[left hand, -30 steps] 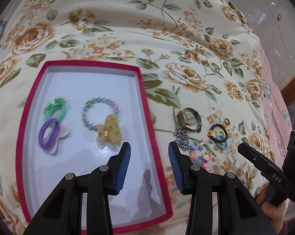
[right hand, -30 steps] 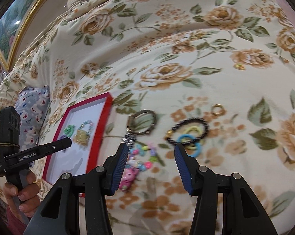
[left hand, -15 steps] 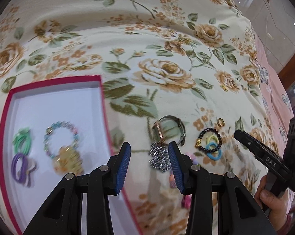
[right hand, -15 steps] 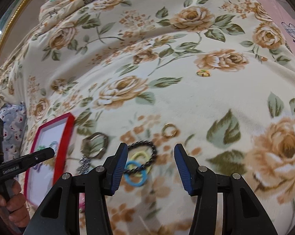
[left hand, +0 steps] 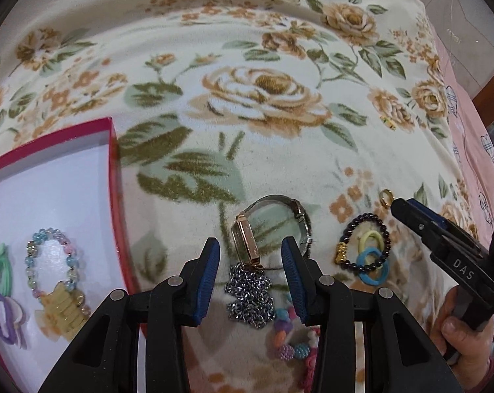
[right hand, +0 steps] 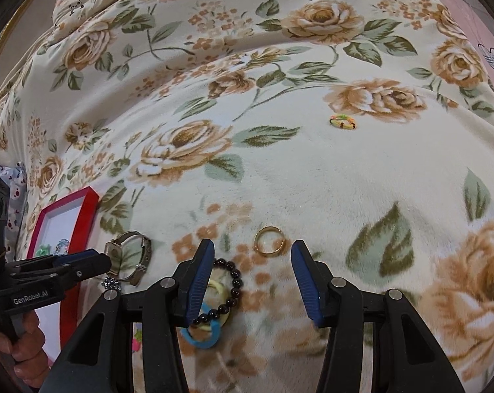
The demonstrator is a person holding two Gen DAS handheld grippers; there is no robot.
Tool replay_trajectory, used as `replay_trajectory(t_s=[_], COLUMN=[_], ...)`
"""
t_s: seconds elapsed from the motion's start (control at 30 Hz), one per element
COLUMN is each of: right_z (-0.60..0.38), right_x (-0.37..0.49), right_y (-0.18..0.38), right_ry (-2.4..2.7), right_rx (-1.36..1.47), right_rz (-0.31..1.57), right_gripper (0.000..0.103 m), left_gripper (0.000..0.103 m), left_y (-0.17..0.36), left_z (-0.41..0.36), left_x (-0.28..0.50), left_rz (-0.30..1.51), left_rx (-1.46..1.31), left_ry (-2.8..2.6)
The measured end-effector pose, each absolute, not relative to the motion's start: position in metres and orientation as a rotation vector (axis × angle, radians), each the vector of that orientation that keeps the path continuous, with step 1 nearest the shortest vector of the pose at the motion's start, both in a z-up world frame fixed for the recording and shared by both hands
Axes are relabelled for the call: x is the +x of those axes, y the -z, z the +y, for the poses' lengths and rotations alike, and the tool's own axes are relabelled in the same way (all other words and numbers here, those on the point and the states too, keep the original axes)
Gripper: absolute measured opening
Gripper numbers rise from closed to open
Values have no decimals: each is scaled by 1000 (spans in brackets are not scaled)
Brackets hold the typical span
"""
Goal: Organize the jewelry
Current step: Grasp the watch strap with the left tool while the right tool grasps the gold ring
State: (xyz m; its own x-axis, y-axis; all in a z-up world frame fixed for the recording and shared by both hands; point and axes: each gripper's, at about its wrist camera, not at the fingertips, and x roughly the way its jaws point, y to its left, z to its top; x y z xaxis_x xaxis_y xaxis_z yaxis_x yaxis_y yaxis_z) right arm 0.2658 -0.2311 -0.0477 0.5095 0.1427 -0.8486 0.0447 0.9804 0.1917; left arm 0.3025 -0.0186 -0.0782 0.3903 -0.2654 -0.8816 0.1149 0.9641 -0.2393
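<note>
My left gripper (left hand: pixel 252 271) is open and hovers low over a gold-cased watch (left hand: pixel 245 242) and a heap of silver chain (left hand: pixel 250 291), which lie on the blanket between its blue pads. My right gripper (right hand: pixel 253 278) is open too, with a gold ring (right hand: pixel 269 245) just ahead of its tips. A black bead bracelet (right hand: pixel 230 291) with yellow and blue hair ties (right hand: pixel 201 334) lies by its left finger. The red box (left hand: pixel 114 196) holds a pastel bead bracelet (left hand: pixel 50 258), a yellow hair clip (left hand: pixel 63 308), and green and purple hair ties.
Everything lies on a soft floral blanket (right hand: pixel 312 180). A small multicoloured band (right hand: pixel 342 121) sits alone farther back. A colourful bead bracelet (left hand: pixel 286 334) lies under my left gripper. A pink cloth (left hand: pixel 476 137) borders the blanket on the right.
My left gripper has swung right and lower, from above the red box to above the watch and chain. My right gripper has shifted right, from the coloured beads to the gold ring.
</note>
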Motion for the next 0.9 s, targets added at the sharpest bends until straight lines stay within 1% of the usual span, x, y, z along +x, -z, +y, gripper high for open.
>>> replay_trajectory(t_s=[0.1, 0.13, 0.17, 0.2, 0.23, 0.37, 0.43, 0.57, 0.9], right_z=[-232, -232, -233, -234, -235, -235, -235, -235, -221], right_x=[269, 270, 271, 272, 272, 273, 273, 271, 255], right_y=[54, 56, 58, 60, 61, 64, 64, 61, 36], right_ry=[-57, -50, -46, -41, -39, -36, -29, -35, -95], right_rx=[190, 188, 187, 186, 186, 181, 165, 167, 181], right_rz=[1050, 1054, 1056, 1060, 1062, 1059, 1055, 1042, 990], right_gripper=[44, 43, 41, 38, 37, 35, 22, 22, 22], left_gripper=[33, 31, 25, 22, 20, 15, 12, 7, 7], left_y=[88, 90, 93, 96, 97, 100, 100, 97, 77], left_z=[-21, -22, -22, -22, -21, -22, -22, -19, -3], left_x=[310, 311, 313, 315, 316, 318, 319, 314, 290], left_rz=[1165, 1171, 1176, 1182, 1184, 1180, 1177, 1166, 1121], left_rx=[-147, -152, -160, -164, -166, -168, -173, -183, -212], left_ry=[239, 243, 248, 250, 249, 246, 239, 238, 236])
